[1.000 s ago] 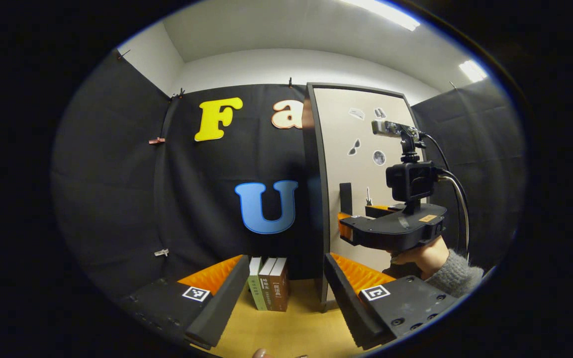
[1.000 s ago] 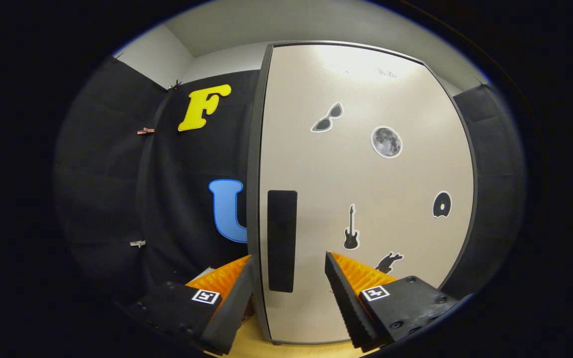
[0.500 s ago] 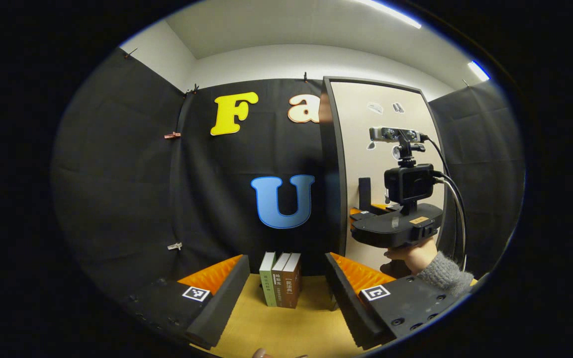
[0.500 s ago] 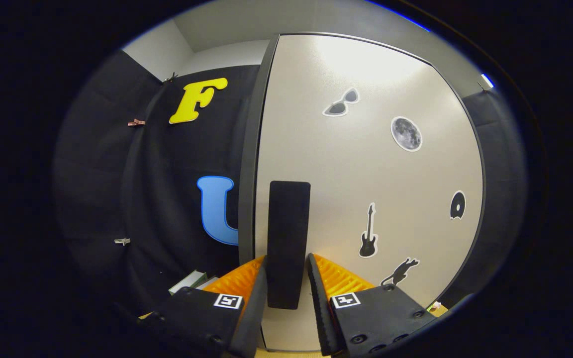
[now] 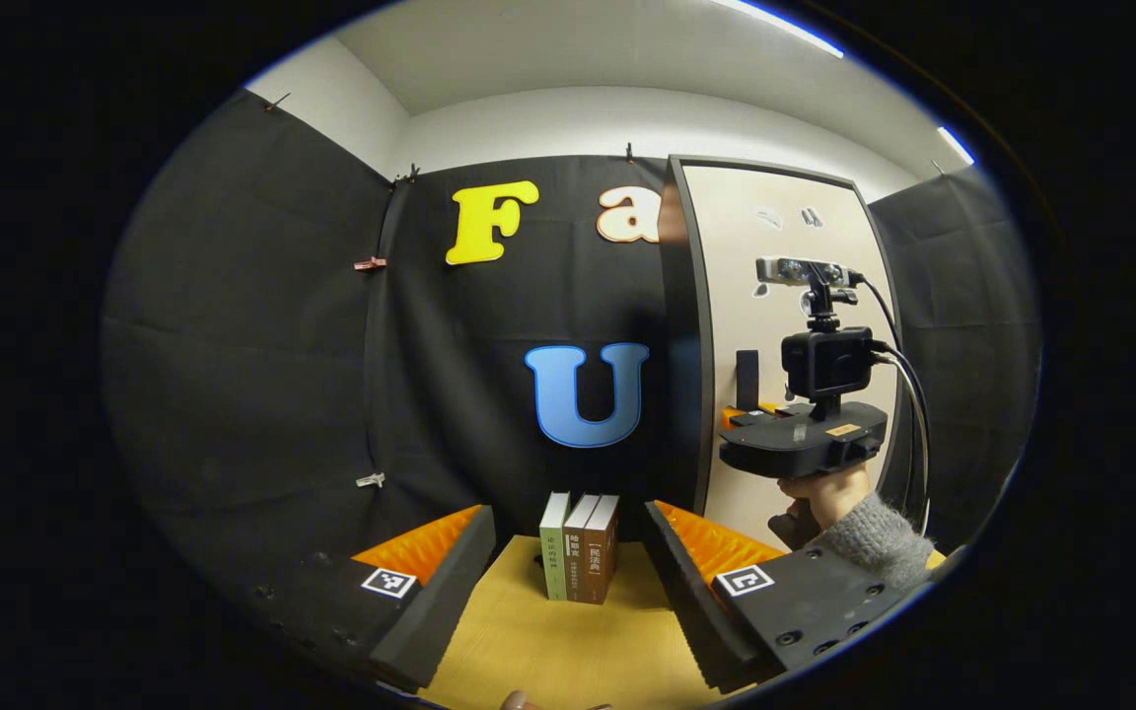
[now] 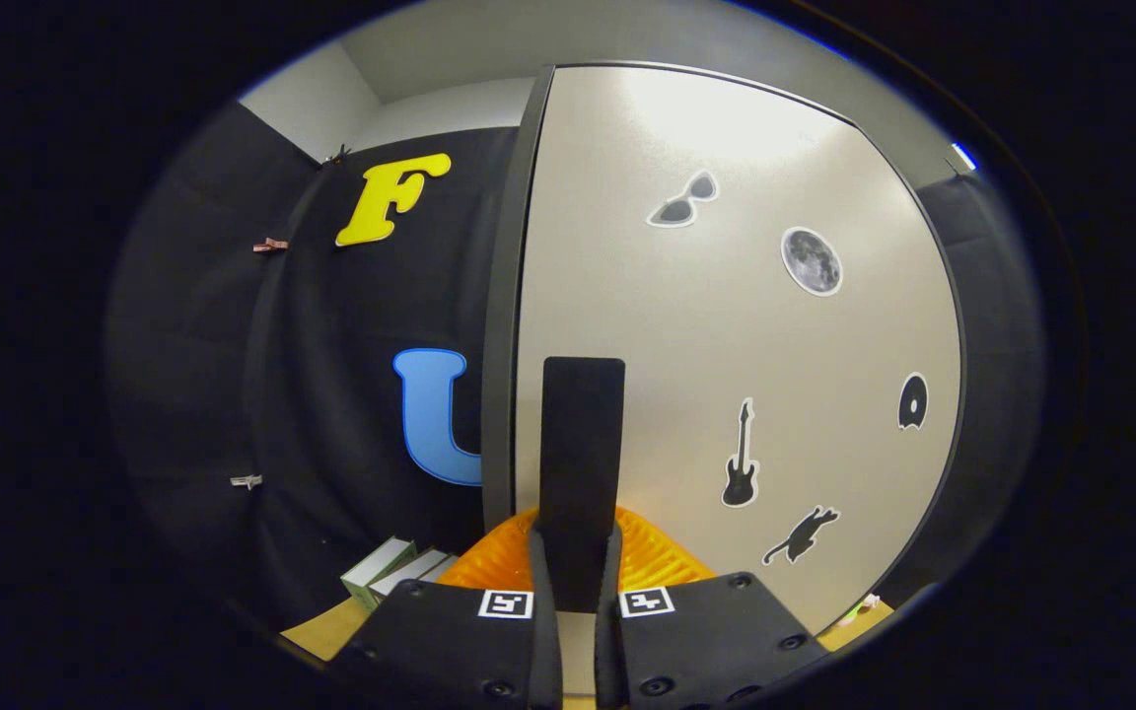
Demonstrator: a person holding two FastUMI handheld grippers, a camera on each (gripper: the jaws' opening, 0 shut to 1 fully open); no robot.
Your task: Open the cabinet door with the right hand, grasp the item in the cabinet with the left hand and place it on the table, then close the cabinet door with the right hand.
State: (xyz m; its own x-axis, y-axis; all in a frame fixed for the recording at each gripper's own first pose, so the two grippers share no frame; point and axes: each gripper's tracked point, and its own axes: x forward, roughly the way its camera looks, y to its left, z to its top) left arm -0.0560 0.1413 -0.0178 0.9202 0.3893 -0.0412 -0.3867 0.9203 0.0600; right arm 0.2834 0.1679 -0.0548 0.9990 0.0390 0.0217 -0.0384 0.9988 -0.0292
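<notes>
The pale cabinet door (image 6: 726,325) with stickers stands in the right gripper view. Its black upright handle (image 6: 580,463) runs down between the fingers of my right gripper (image 6: 576,582), which is shut on it. In the left gripper view the same door (image 5: 775,247) stands at the right, with the right gripper (image 5: 750,419) at its handle (image 5: 746,379), held by a hand (image 5: 819,488) in a grey sleeve. My left gripper (image 5: 568,582) is open above the wooden table (image 5: 548,641), its fingers either side of three upright books (image 5: 580,547) farther off. The cabinet's inside is hidden.
The three books (image 6: 395,570) also stand left of the door's base in the right gripper view, on the table (image 6: 317,631). Black cloth wall (image 5: 262,345) closes the back and left. A fingertip (image 5: 519,701) pokes in at the bottom edge of the left gripper view.
My right gripper moved in and shut on the door handle; a second ago it stood open short of it. The left gripper view shifted left, so books and door now sit further right.
</notes>
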